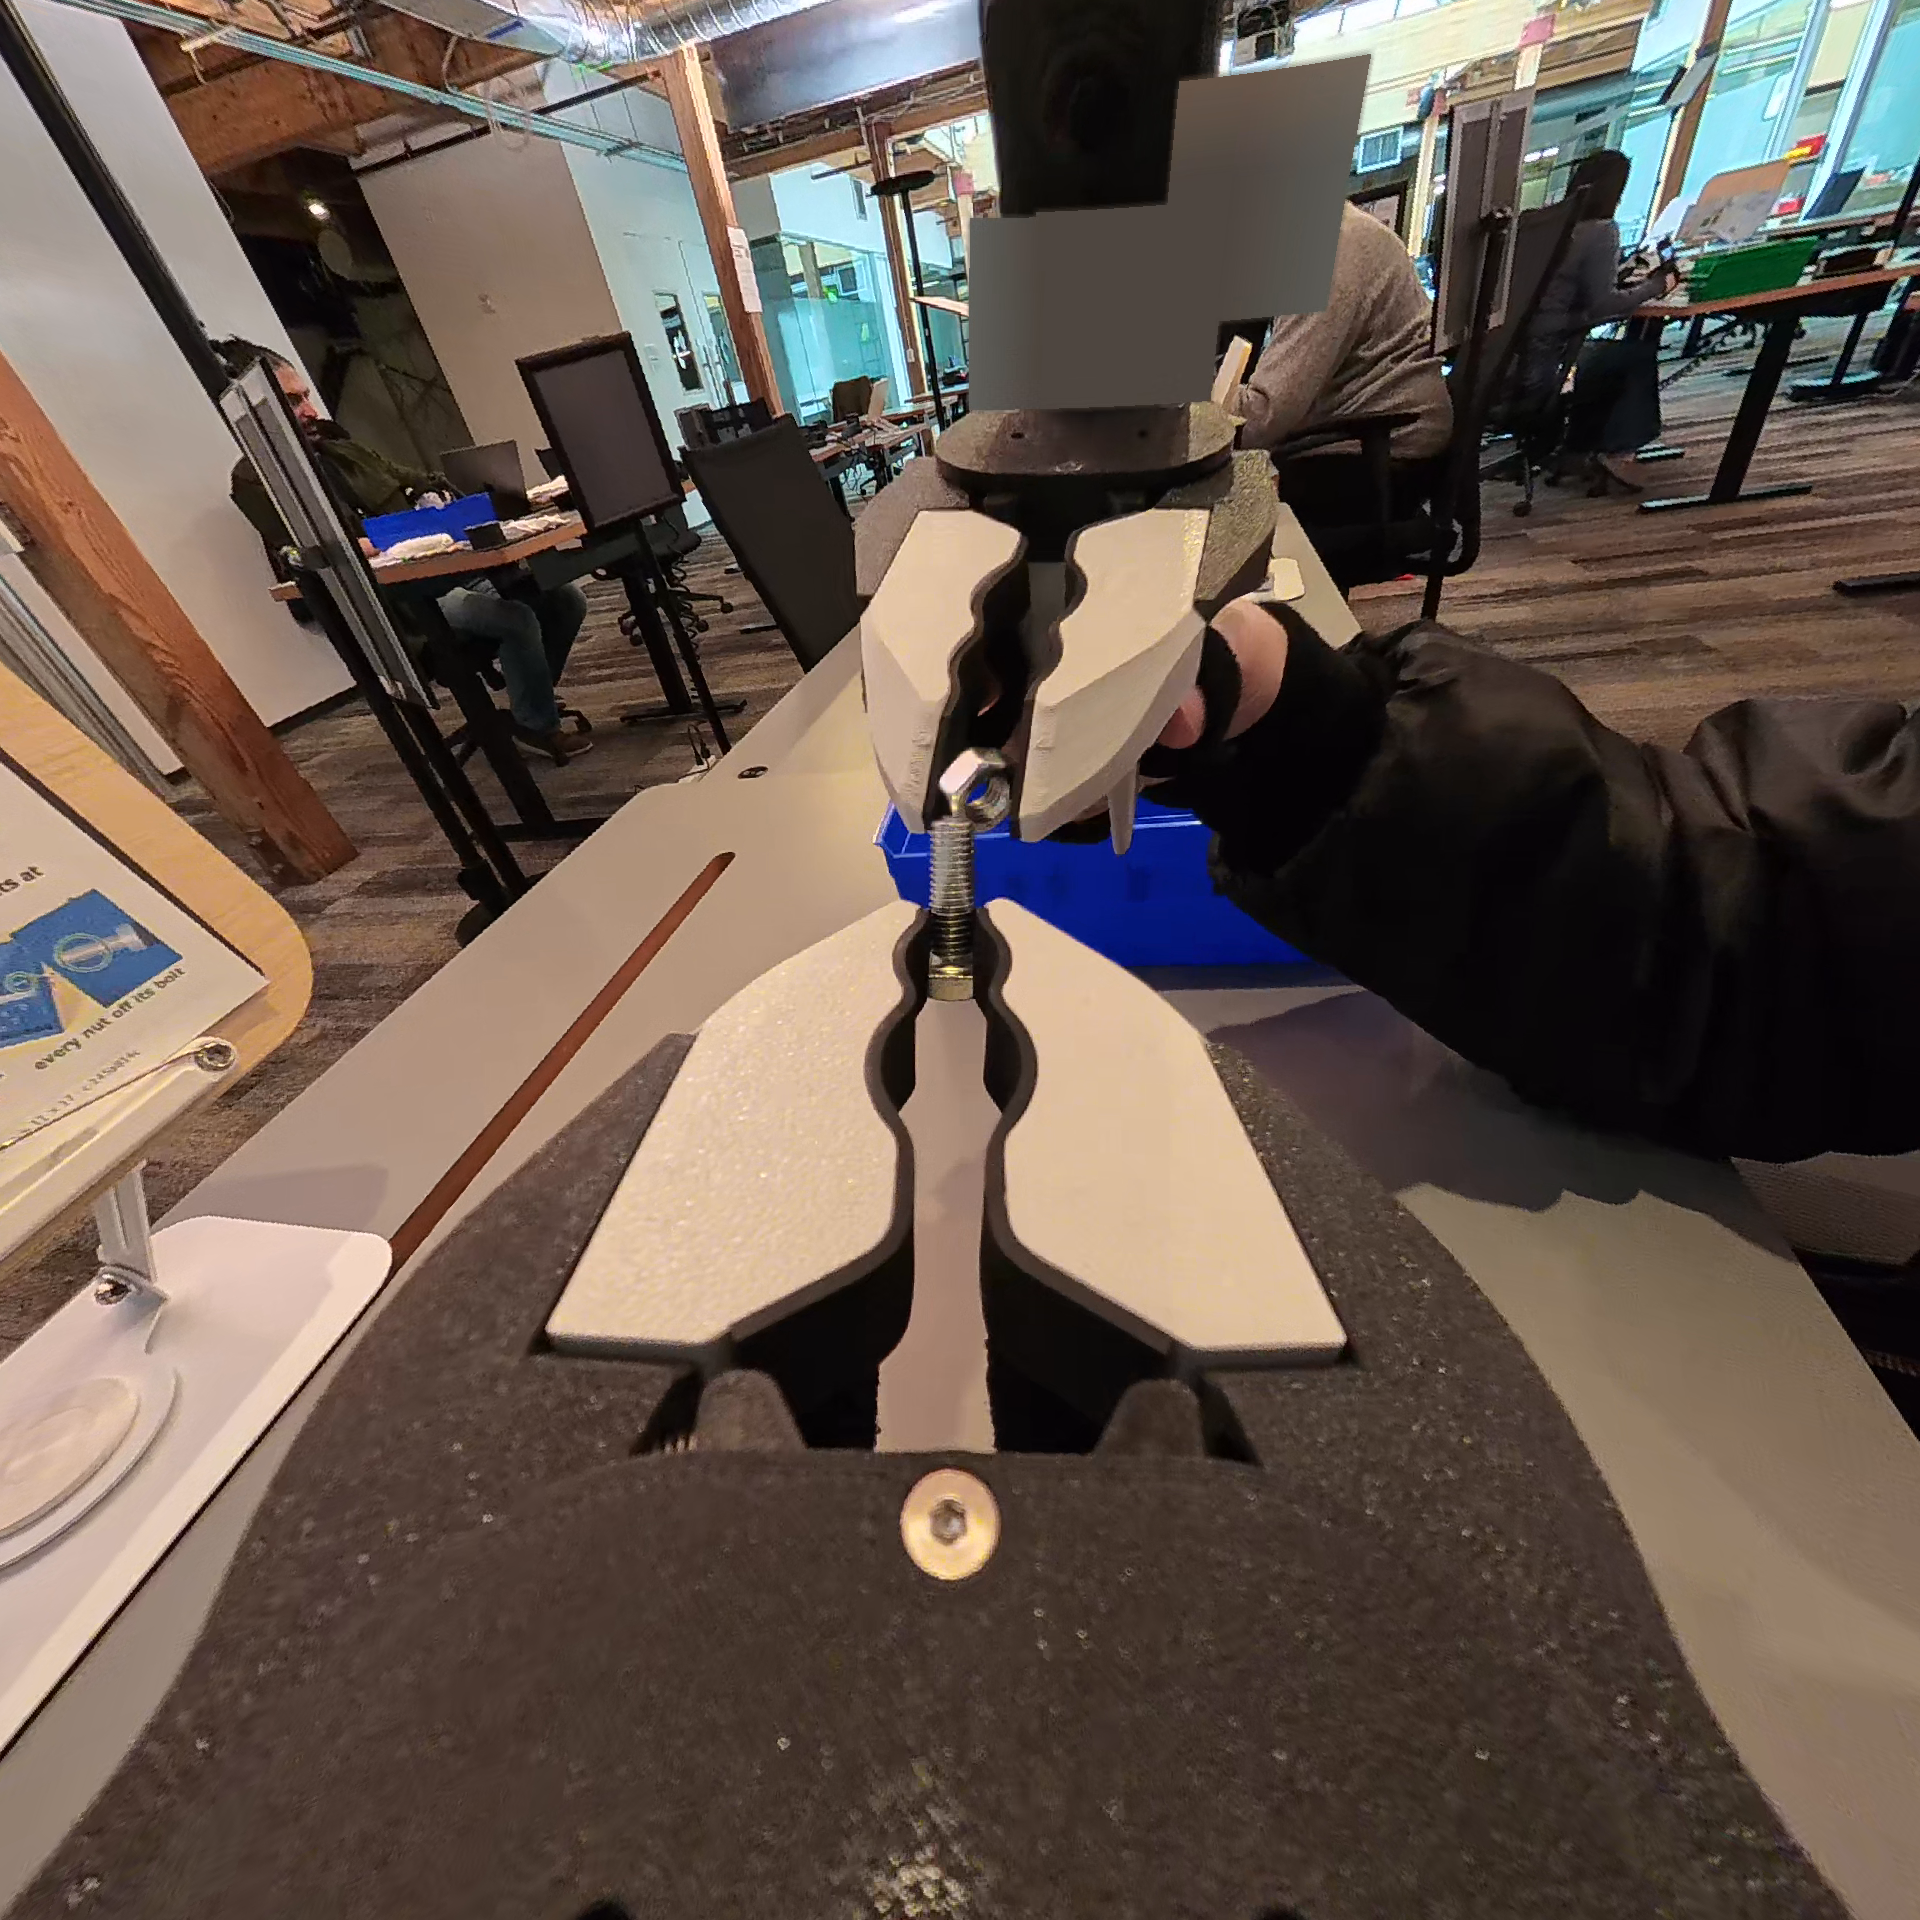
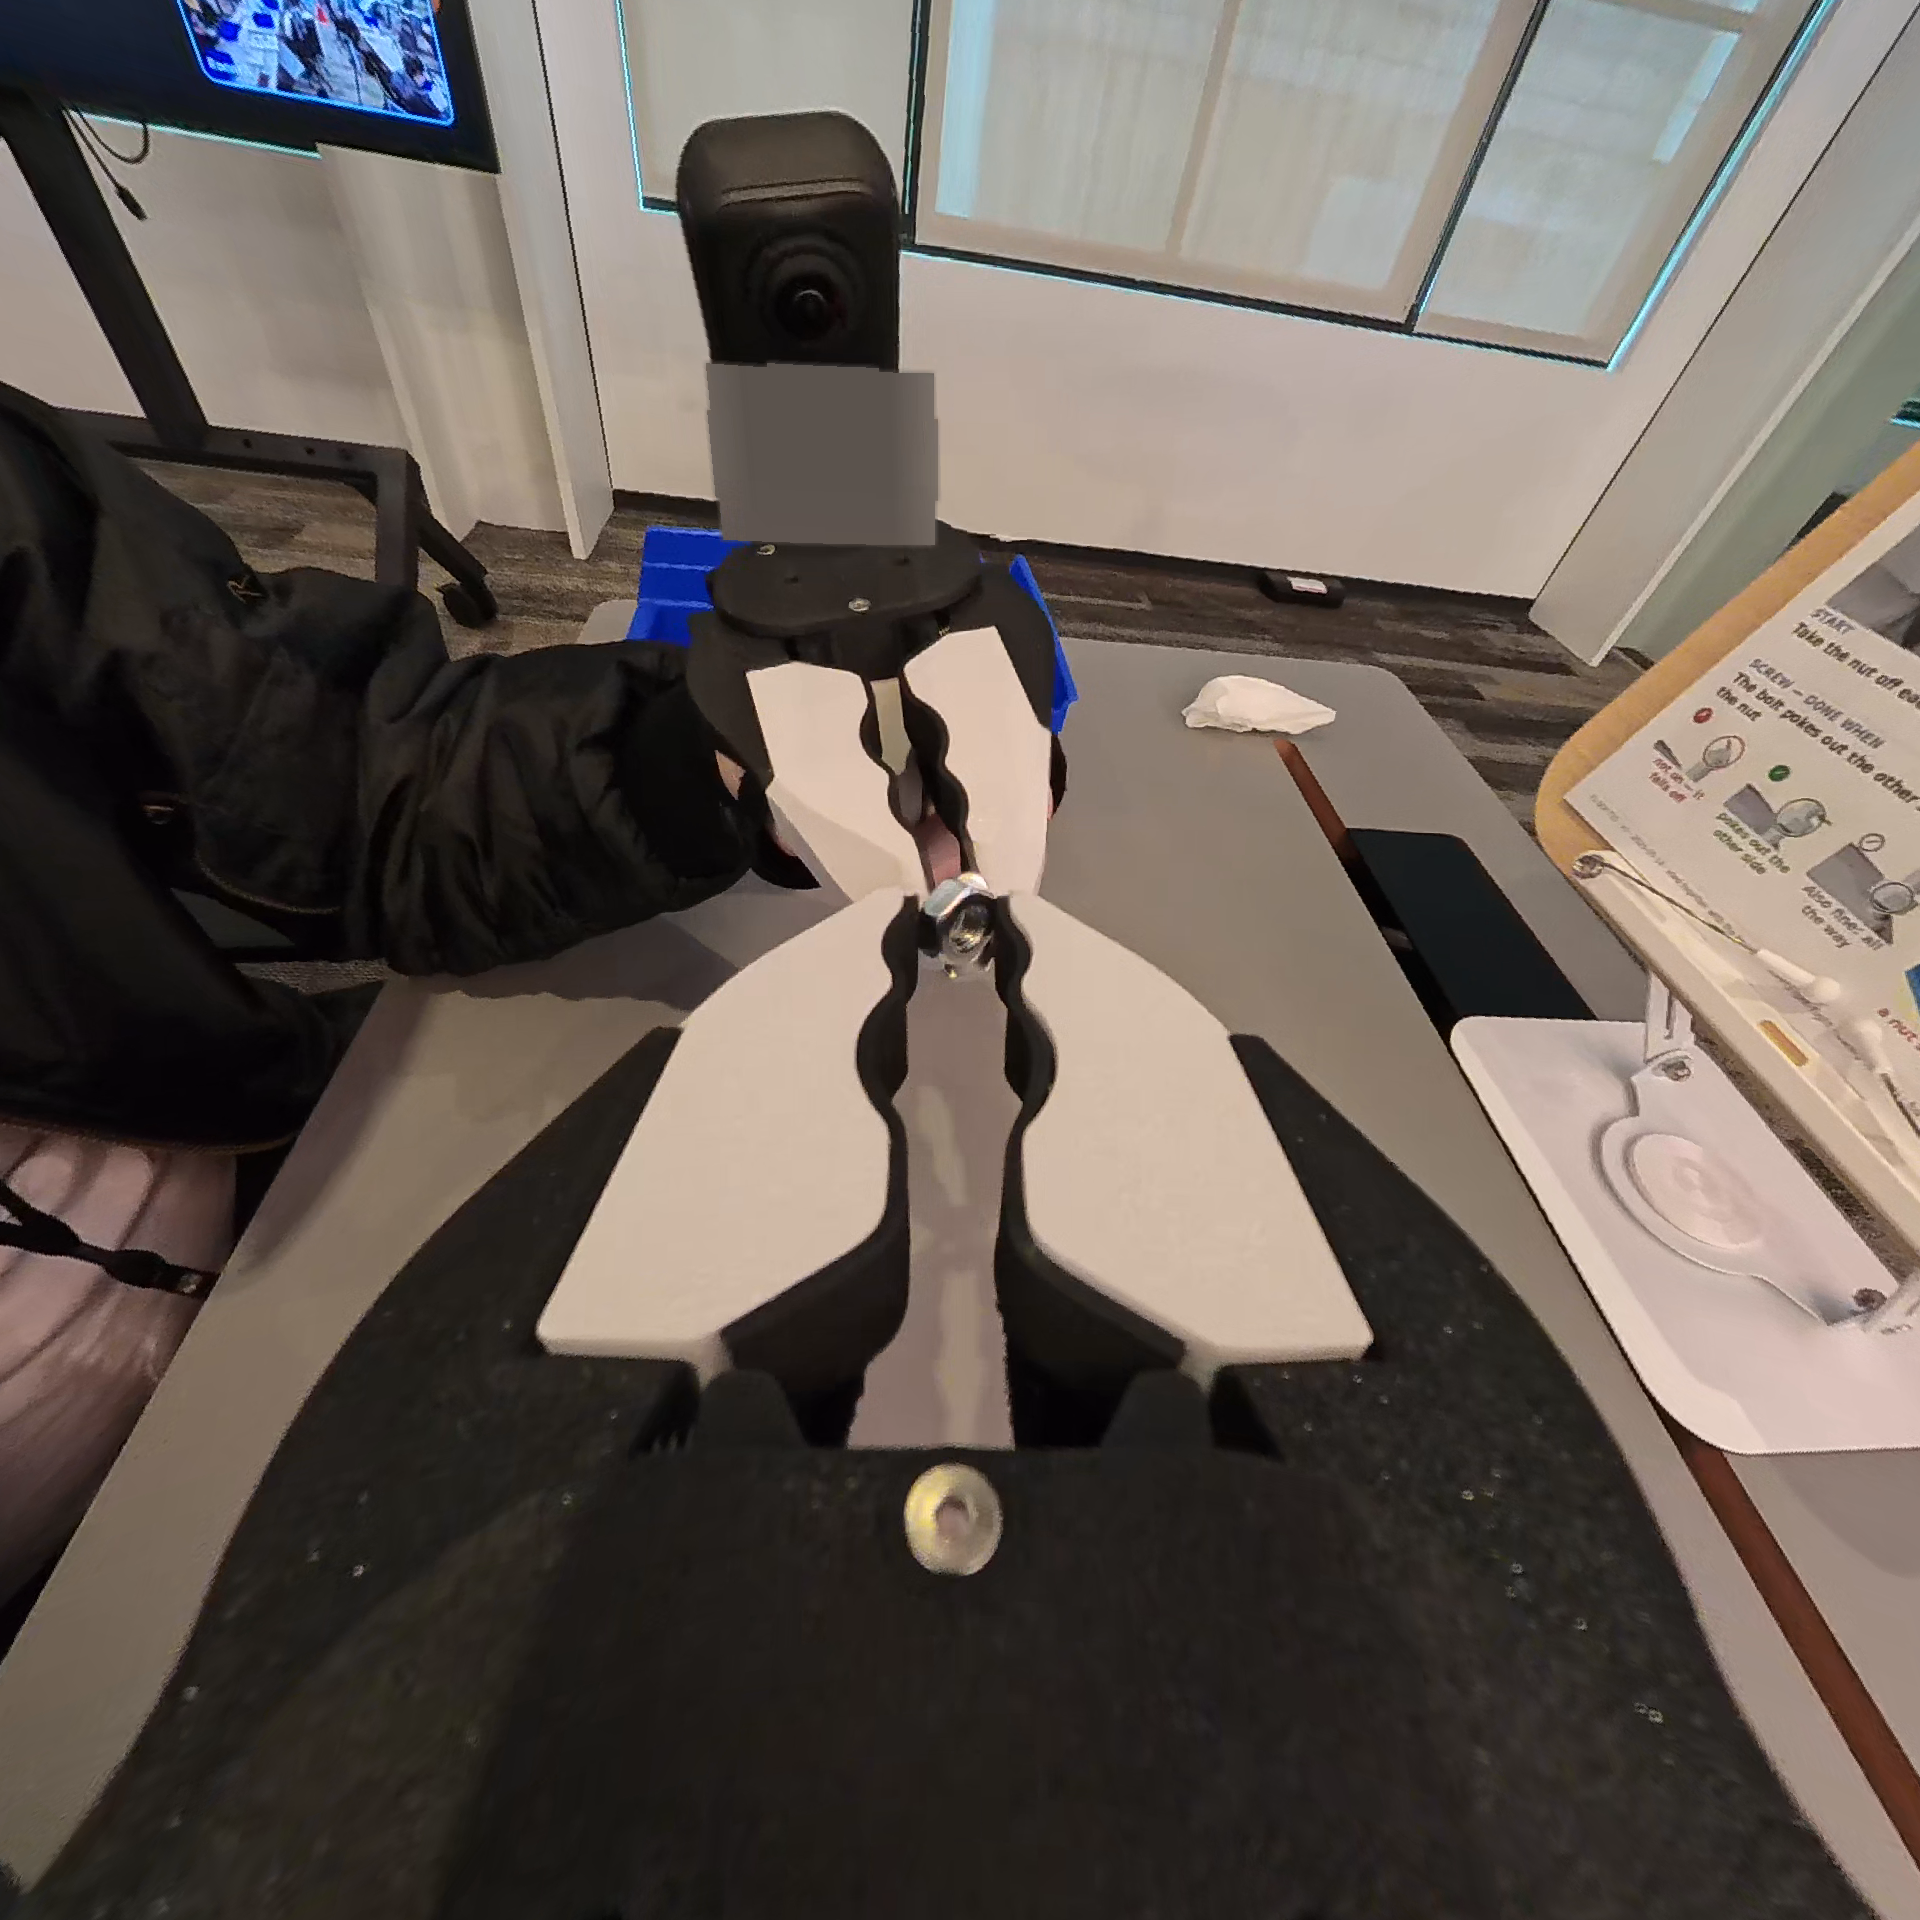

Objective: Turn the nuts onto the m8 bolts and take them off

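Silver bolt and nut, white black-lined claws, blue bin, grey table, black sleeve.

A grey desk carried a blue bin and a crumpled white tissue near its far edge. An instruction card leaned on a white stand at one side of the desk. A wall screen glowed beyond the desk. Elsewhere in the room, people sat at other desks, one of which bore a green crate.
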The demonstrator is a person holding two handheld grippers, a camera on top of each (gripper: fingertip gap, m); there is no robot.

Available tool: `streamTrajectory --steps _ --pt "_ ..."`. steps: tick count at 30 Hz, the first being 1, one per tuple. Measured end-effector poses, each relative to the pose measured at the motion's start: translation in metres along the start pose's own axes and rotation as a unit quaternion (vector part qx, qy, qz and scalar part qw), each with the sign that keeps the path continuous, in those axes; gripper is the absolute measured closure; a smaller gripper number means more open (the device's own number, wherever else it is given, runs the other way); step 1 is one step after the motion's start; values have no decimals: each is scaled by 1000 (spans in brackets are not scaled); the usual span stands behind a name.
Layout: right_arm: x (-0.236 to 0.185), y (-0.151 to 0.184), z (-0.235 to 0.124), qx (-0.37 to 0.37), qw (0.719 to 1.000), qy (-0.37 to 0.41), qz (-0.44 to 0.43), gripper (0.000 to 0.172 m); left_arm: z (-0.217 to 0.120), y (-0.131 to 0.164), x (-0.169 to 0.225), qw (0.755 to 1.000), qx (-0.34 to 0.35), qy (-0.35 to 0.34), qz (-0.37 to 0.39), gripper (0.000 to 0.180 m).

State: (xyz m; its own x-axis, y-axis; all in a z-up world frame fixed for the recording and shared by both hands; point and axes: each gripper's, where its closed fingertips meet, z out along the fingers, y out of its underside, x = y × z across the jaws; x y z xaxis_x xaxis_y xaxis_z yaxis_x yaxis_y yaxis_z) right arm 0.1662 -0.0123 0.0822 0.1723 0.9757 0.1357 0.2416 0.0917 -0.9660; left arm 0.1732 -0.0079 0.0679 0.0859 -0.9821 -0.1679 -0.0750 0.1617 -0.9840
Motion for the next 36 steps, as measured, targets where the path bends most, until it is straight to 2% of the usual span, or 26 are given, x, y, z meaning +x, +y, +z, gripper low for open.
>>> streamTrajectory --steps 5,8,10,12,14,17,19,22,24,33,36 --pt "8 -3 -3 0 999 39 -26 159 -1 4 1 1000 -15 4 8 173" --pt "-1 -2 -5 -28 989 60 -129 159 0 11 3 999 -38 14 6 173" --pt "0 1 -8 -70 971 105 -205 159 0 12 5 999 -43 20 5 173" --pt "-1 11 -9 -121 955 118 -244 159 -1 14 4 998 -53 21 2 173" --pt "-1 30 -11 -170 952 103 -233 159 -3 18 -1 998 -65 10 -1 173" --pt "9 65 -7 -201 960 72 -182 159 -12 17 -12 998 -60 -9 -15 173" --pt "9 105 2 -242 962 19 -128 159 -20 14 -21 998 -58 -26 -23 173" --pt "6 174 12 -340 938 -48 -36 159 -33 11 -33 997 -57 -49 -29 173" --pt "6 201 21 -375 925 -63 -11 159 -41 9 -40 996 -52 -61 -40 173" --pt "3 241 38 -447 891 -73 -31 159 -52 7 -49 994 -50 -79 -50 173" --pt "5 241 41 -443 893 -68 -40 159 -52 6 -48 995 -50 -77 -49 173"
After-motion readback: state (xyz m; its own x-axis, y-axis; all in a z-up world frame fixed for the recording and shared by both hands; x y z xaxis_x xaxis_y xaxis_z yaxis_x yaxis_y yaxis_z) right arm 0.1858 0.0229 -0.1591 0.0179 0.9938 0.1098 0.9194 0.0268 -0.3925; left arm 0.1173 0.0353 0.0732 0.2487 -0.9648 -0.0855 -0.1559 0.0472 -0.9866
